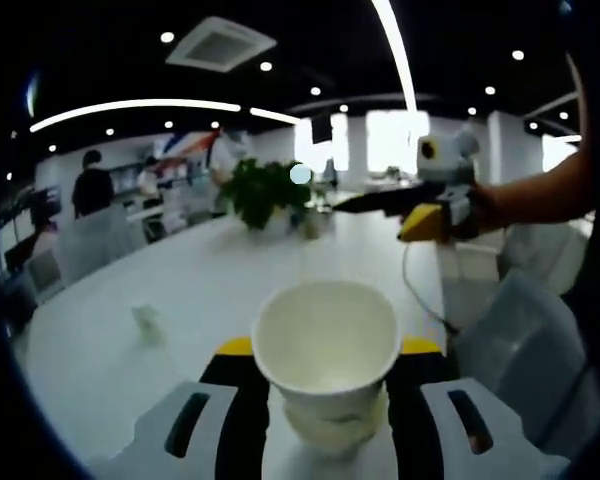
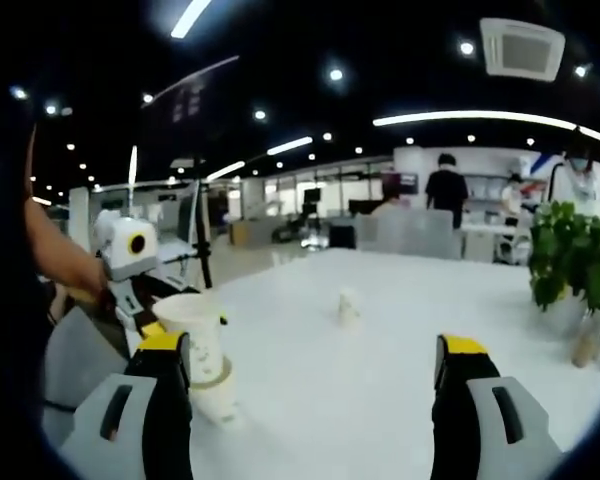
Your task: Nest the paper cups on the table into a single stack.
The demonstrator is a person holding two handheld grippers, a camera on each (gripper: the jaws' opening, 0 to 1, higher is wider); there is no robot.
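The left gripper (image 1: 325, 420) clasped the upright nested cups (image 1: 327, 355), while the wide-open, empty right gripper (image 2: 310, 375) faced the lone cup (image 2: 349, 306) standing well ahead.

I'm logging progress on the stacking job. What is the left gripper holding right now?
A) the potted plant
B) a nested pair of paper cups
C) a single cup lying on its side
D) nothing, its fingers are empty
B: in the left gripper view the left gripper is closed on the stacked cups, one upright cup sitting inside another; the right gripper view shows the same pair.
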